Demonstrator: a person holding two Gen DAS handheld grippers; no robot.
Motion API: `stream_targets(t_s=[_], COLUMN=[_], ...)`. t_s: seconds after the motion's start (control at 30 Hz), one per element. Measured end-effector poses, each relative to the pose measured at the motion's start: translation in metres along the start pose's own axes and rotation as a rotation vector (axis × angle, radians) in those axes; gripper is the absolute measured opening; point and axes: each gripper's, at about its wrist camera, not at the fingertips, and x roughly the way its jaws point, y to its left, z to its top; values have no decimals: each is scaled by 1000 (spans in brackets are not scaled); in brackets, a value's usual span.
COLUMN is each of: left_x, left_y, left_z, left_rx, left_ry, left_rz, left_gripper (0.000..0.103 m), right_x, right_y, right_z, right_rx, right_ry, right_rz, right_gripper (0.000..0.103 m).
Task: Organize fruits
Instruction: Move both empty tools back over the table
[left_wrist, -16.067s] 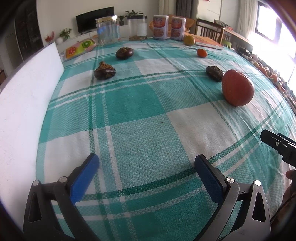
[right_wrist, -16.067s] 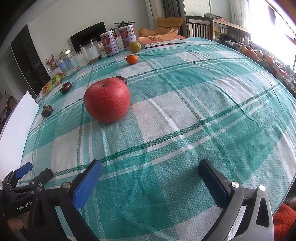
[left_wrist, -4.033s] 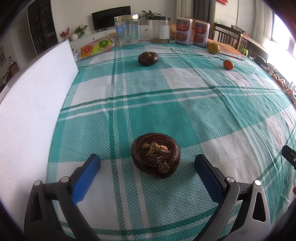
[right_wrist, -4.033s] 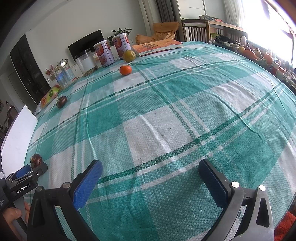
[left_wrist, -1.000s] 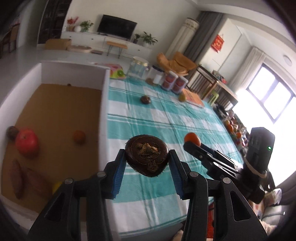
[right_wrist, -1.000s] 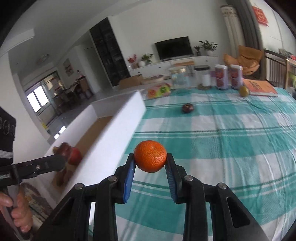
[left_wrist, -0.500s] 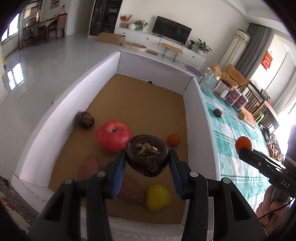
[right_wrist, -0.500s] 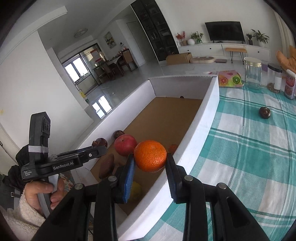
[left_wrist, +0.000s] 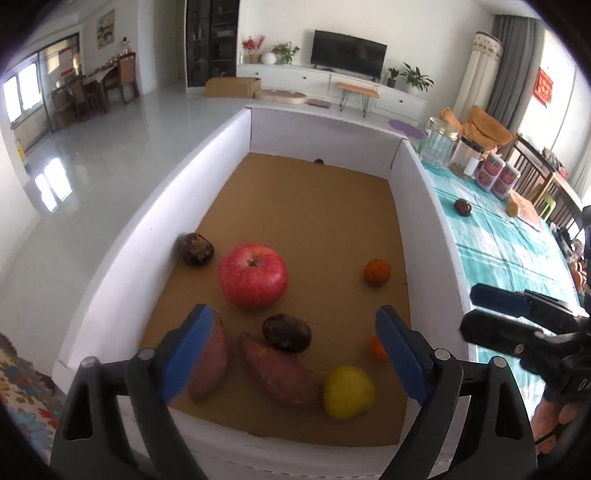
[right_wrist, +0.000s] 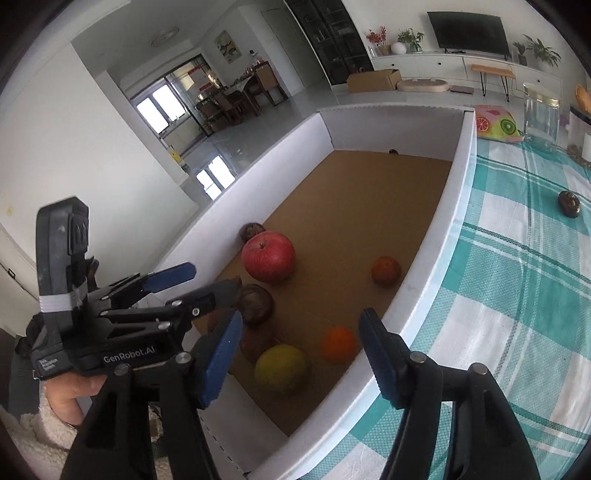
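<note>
Fruit, inside box: red apple (left_wrist: 253, 275), glossy, stem dimple up, near centre. Dark brown round fruit (left_wrist: 287, 332) just in front of apple, matte, wrinkled skin. Second dark fruit (left_wrist: 197, 248) against left wall, beside apple. Two sweet potatoes (left_wrist: 279, 371), reddish-brown, elongated, lying side by side at near end; one partly hidden behind left jaw pad. Yellow-green fruit (left_wrist: 348, 392) at near right corner, touching a sweet potato end. Small orange (left_wrist: 377, 272) nr right wall, apart from the rest. Second small orange (right_wrist: 338, 344) nr right wall at near end; partly hidden in left wrist view.

Box (left_wrist: 419, 192): white walls, brown cardboard floor, open top, set alongside tabletop edge. Far half of floor bare apart from small dark speck at back wall.

Left gripper (left_wrist: 291, 354): above near end of box, jaws wide open, holding nothing. Right gripper (right_wrist: 301, 354): above box's near right wall, jaws wide open, holding nothing.

Tabletop (right_wrist: 517, 280): teal/white check cloth. One dark round fruit (right_wrist: 569, 204) left on cloth, well apart from box. Glass jar (right_wrist: 541, 110) and fruit-print item (right_wrist: 496, 127) at far end. Cans (left_wrist: 496, 178) nr far edge.
</note>
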Motion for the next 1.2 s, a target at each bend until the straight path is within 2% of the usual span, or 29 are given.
stream_targets(t_s=[0.03,0.1,0.13,0.2,0.27,0.37,0.47,0.6,0.67,0.77,0.87,1.07,1.2], left_x=[-3,-6,-7,-8,-9,-8,3,45,67,95,115,155,160], left_y=[-3,-14,-20,-42,-71,-128,-187,-246,-266,-283,-295,-307,-302], left_z=[0,1,0,-1,-3,-13,-28,-43,-47,-43,-40,-35,-36], left_rx=[7,12,15,38,84,190,293,343,335,327,355,396,378], left_ry=[-10,-22,-27,-29,-23,10,57,106,102,77,54,89,77], left_rz=[-3,-40,-68,-140,-212,-324,-427,-450,-406,-358,-299,-182,-169], left_gripper=[92,92,93,93,94,95,96,96,96,96,96,96,99], right_x=[-11,-37,-50,-72,-85,-99,-126,-155,-166,-170,-165,-163,-166], right_y=[-6,-22,-36,-70,-111,-176,-222,-249,-258,-257,-261,-270,-273], right_z=[-1,-7,-13,-30,-56,-96,-130,-164,-170,-172,-170,-175,-178], right_rx=[1,13,28,59,94,179,313,419,496,495,499,542,570], right_ry=[-26,-90,-125,-172,-174,-131,-152,-225,-247,-257,-234,-214,-229], right_rz=[-22,-88,-134,-266,-430,-672,-774,-881,-858,-901,-894,-860,-832], right_gripper=[68,81,85,100,100,100,100,100,100,100,100,100,100])
